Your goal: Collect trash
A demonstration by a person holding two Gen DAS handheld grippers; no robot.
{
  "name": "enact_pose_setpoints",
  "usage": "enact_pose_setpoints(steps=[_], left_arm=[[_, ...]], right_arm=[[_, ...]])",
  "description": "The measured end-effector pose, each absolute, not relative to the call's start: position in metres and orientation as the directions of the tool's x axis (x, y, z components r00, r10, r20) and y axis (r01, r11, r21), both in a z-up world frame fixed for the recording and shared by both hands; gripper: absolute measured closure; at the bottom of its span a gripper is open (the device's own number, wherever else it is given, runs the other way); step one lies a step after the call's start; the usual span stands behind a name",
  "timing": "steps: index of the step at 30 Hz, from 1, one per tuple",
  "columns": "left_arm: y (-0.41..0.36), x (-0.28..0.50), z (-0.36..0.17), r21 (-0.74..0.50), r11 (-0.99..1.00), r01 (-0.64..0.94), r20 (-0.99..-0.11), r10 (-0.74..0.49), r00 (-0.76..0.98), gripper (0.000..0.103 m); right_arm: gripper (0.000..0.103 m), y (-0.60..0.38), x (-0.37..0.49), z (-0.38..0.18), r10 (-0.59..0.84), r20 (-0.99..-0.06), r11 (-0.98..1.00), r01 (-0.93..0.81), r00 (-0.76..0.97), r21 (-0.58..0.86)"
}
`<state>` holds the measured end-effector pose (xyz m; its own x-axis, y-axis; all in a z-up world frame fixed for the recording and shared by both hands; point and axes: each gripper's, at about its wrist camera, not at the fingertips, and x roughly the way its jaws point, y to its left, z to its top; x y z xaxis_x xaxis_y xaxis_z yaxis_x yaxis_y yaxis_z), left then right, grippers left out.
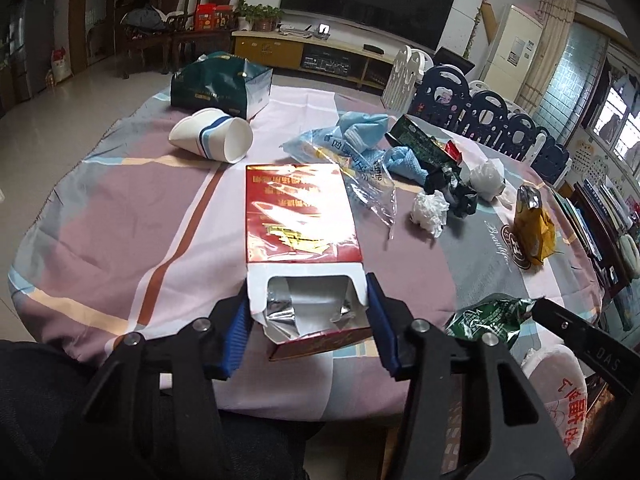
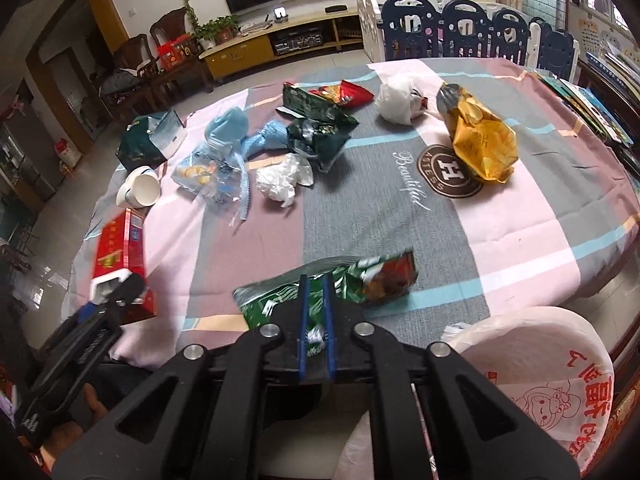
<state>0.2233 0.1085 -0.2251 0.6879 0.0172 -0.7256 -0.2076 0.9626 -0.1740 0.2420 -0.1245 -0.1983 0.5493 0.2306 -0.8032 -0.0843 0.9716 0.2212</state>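
My left gripper (image 1: 308,292) is shut on the open end of a red carton (image 1: 298,216), with a blue pad on each side of it; the carton lies over the near table edge. It also shows in the right wrist view (image 2: 118,256). My right gripper (image 2: 316,280) is shut on a green snack wrapper (image 2: 360,276) near the table's front edge; the wrapper also shows in the left wrist view (image 1: 490,314). A pink plastic bag (image 2: 536,364) hangs open at the right, beside the table.
On the cloth-covered round table (image 2: 520,220) lie a paper cup (image 1: 212,136), a dark green box (image 1: 216,86), blue plastic bags (image 1: 352,140), crumpled white tissue (image 2: 282,178), green wrappers (image 2: 316,128), a white bag (image 2: 396,98) and a gold bag (image 2: 482,140). A playpen fence (image 2: 460,28) stands behind.
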Motion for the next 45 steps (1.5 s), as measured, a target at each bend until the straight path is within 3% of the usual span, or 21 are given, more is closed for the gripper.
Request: enact_pose_setpoints(steps=[2,4,5,6,11,12,14,15,18,24,28,37,40,42,45], left_arm=[[0.112,0.219,-0.221,-0.173,0.962,-0.209,-0.726,0.019,0.687,0.05],[0.119,0.215,-0.222,-0.201,0.954,-0.222,-0.734,0.003,0.679,0.05],[0.124,0.213,-0.223,-0.217,0.949,-0.23,-0.738,-0.005,0.675,0.05],[0.126,0.211,-0.224,-0.227,0.945,-0.236,-0.74,-0.01,0.672,0.05],[0.129,0.202,-0.221,-0.248,0.943,-0.224,-0.738,-0.034,0.674,0.05],[0.126,0.201,-0.219,-0.24,0.947,-0.213,-0.735,-0.034,0.678,0.05],[0.121,0.199,-0.216,-0.225,0.954,-0.196,-0.731,-0.032,0.682,0.05],[0.119,0.197,-0.214,-0.215,0.958,-0.189,-0.73,-0.029,0.683,0.05],[0.115,0.194,-0.209,-0.185,0.966,-0.179,-0.728,-0.012,0.686,0.05],[0.1,0.182,-0.188,-0.177,0.978,-0.113,-0.702,-0.045,0.711,0.05],[0.071,0.171,-0.168,-0.191,0.981,0.017,-0.673,-0.143,0.726,0.05],[-0.029,0.151,-0.155,-0.21,0.894,0.395,-0.678,-0.425,0.6,0.05],[-0.056,0.147,-0.161,-0.231,0.842,0.487,-0.7,-0.492,0.518,0.049],[-0.072,0.144,-0.168,-0.23,0.81,0.539,-0.72,-0.514,0.466,0.047],[-0.096,0.14,-0.181,-0.231,0.757,0.612,-0.753,-0.537,0.381,0.044]], right_arm=[[0.092,-0.13,0.244,-0.208,0.228,-0.822,0.97,-0.049,0.522,0.238],[0.064,-0.134,0.246,-0.221,0.244,-0.844,0.962,-0.008,0.478,0.273],[0.036,-0.135,0.247,-0.229,0.235,-0.858,0.961,0.023,0.458,0.275],[0.028,-0.136,0.246,-0.233,0.223,-0.865,0.962,0.044,0.451,0.27],[0.03,-0.123,0.25,-0.248,0.211,-0.874,0.968,0.034,0.437,0.25],[0.049,-0.118,0.252,-0.249,0.201,-0.871,0.972,0.021,0.448,0.236],[0.069,-0.112,0.255,-0.253,0.199,-0.877,0.976,-0.004,0.438,0.22],[0.076,-0.11,0.254,-0.25,0.208,-0.868,0.974,-0.017,0.452,0.224],[0.082,-0.11,0.247,-0.233,0.199,-0.841,0.977,-0.037,0.502,0.208],[0.082,-0.157,0.213,-0.175,0.237,-0.754,0.963,-0.045,0.613,0.266],[0.082,-0.217,0.173,-0.147,0.179,-0.724,0.967,0.018,0.666,0.256],[0.081,-0.289,0.116,-0.176,0.065,-0.825,0.979,0.126,0.561,0.163],[0.066,-0.295,0.11,-0.191,0.043,-0.866,0.982,0.141,0.499,0.129],[0.039,-0.311,0.104,-0.187,0.003,-0.856,0.966,0.219,0.516,0.136],[0.033,-0.341,0.094,-0.173,0.014,-0.827,0.924,0.31,0.562,0.226]])
